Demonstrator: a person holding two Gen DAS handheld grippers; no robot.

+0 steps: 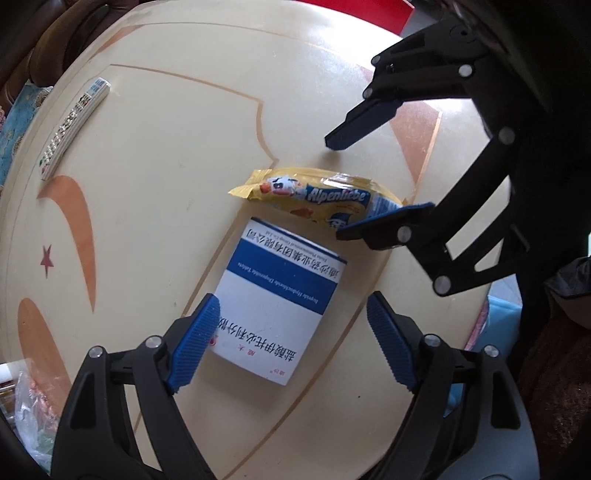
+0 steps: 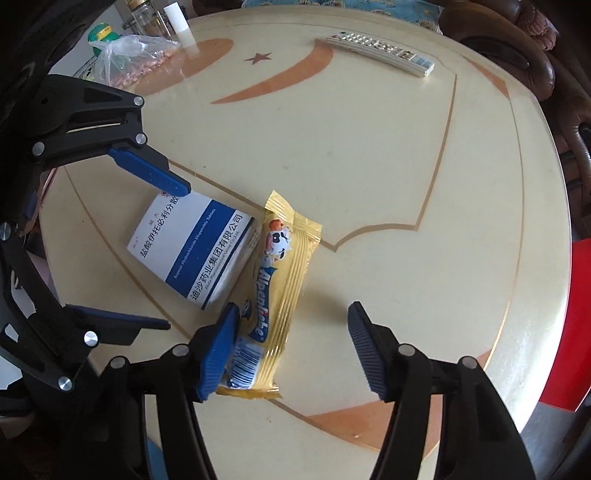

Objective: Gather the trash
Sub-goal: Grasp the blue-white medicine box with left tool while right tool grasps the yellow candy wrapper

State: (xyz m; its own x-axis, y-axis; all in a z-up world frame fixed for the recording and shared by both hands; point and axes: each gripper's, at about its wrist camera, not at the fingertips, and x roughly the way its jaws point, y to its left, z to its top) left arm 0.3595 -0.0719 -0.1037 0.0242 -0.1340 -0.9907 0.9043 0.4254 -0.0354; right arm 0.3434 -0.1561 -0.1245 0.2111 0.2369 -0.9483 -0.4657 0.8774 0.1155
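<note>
A white and blue medicine box [image 1: 276, 295] lies flat on the round cream table [image 1: 155, 221]; it also shows in the right wrist view [image 2: 192, 247]. A yellow Alpenliebe candy wrapper [image 1: 314, 197] lies beside it, also in the right wrist view [image 2: 275, 295]. My left gripper [image 1: 291, 343] is open, its jaws on either side of the near end of the box. My right gripper [image 2: 290, 347] is open over the near end of the wrapper; it shows at the right of the left wrist view [image 1: 338, 186].
A white remote control [image 1: 74, 125] lies near the far table edge, also in the right wrist view [image 2: 384, 53]. A clear plastic bag [image 2: 136, 59], bottles and a white tube [image 2: 181, 22] stand at the table's edge. A brown sofa [image 2: 535, 66] lies beyond.
</note>
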